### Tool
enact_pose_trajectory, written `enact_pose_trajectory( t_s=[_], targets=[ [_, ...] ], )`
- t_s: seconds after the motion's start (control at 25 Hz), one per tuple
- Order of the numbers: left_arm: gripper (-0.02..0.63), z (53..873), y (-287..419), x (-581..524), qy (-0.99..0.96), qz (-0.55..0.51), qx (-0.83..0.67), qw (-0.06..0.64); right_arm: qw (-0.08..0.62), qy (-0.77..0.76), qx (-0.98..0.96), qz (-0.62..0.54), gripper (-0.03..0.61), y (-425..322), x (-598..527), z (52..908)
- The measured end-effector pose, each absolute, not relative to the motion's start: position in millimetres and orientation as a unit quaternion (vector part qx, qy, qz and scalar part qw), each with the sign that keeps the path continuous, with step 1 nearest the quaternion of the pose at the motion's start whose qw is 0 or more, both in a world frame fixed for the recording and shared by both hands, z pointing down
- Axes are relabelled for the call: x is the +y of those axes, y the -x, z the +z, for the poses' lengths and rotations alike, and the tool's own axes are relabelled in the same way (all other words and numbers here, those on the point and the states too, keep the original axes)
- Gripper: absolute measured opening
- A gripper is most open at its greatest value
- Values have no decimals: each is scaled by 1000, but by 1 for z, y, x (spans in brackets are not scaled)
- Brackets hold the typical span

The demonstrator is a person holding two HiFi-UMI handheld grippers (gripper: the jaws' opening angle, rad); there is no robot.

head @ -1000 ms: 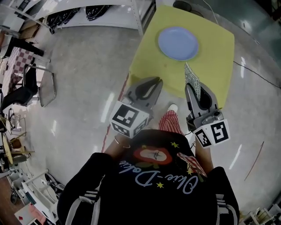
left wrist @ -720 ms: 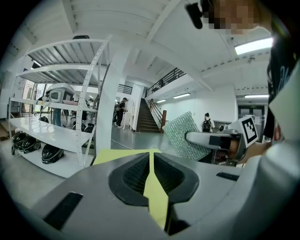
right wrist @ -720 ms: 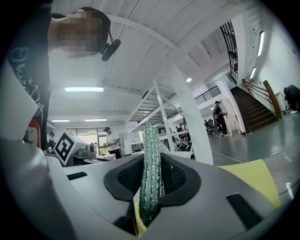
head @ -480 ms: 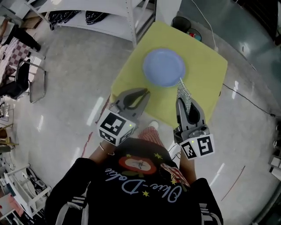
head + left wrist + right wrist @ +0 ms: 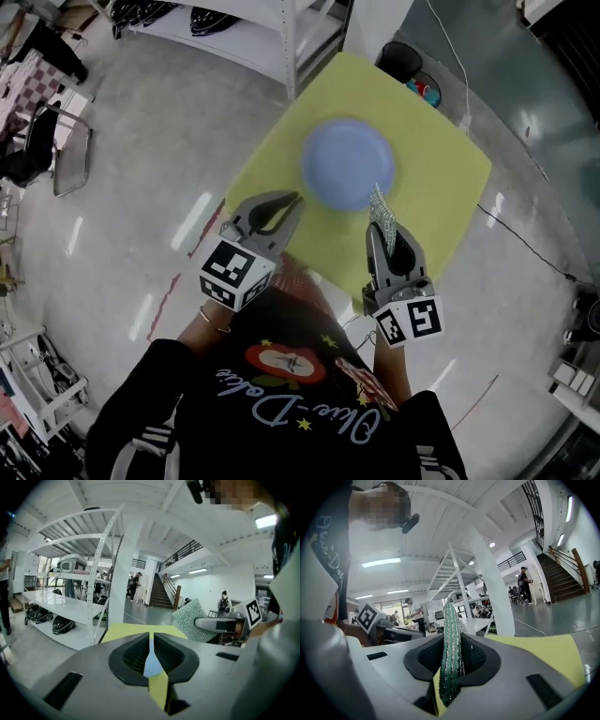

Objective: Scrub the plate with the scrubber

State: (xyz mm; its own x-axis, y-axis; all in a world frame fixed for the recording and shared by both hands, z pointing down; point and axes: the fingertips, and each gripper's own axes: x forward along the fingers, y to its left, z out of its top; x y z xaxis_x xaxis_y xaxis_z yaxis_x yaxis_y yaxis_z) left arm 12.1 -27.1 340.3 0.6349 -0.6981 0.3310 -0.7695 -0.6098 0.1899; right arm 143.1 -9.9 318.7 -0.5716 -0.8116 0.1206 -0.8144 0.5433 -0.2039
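Observation:
A round pale blue plate (image 5: pixel 347 175) lies near the middle of a yellow-green table (image 5: pixel 441 169). My right gripper (image 5: pixel 380 228) is shut on a glittery green scrubber (image 5: pixel 381 211), which stands on edge above the plate's near right rim; in the right gripper view the scrubber (image 5: pixel 451 651) fills the gap between the jaws. My left gripper (image 5: pixel 293 200) hovers at the table's near left edge, shut with nothing in it. In the left gripper view only a sliver of the plate (image 5: pixel 151 660) shows between the closed jaws, and the scrubber (image 5: pixel 193 620) shows at right.
White metal shelving (image 5: pixel 272 33) with dark items stands left of and behind the table. A black bin (image 5: pixel 400 58) sits at the table's far corner. A cable (image 5: pixel 525 239) runs over the shiny floor on the right. A chair (image 5: pixel 56 150) stands far left.
The view has swung and both grippers have come forward over the table. The scrubber has gone from the table's near edge to the plate's near right rim.

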Motion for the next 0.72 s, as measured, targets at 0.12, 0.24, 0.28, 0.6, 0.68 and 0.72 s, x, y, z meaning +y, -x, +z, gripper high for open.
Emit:
enact_pose_trajectory(
  t_s=[0.12, 0.24, 0.28, 0.6, 0.68, 0.72],
  targets=[
    [8, 351, -7, -52, -892, 121, -406, 156, 25, -460, -880, 115, 63, -132, -32, 330],
    [8, 365, -3, -82, -893, 122, -400, 164, 57, -459, -880, 107, 63, -122, -60, 346],
    [8, 369, -2, -90, -893, 125, -398, 165, 66, -459, -879, 108, 63, -120, -68, 351],
    [8, 409, 9, -152, -886, 143, -391, 205, 114, -456, -874, 121, 63, -111, -140, 380],
    [8, 424, 14, -164, -881, 145, -391, 224, 128, -448, -876, 122, 63, -105, -155, 393],
    [8, 432, 16, -165, -878, 146, -391, 233, 139, -442, -877, 125, 63, -101, -157, 402]
  ],
)
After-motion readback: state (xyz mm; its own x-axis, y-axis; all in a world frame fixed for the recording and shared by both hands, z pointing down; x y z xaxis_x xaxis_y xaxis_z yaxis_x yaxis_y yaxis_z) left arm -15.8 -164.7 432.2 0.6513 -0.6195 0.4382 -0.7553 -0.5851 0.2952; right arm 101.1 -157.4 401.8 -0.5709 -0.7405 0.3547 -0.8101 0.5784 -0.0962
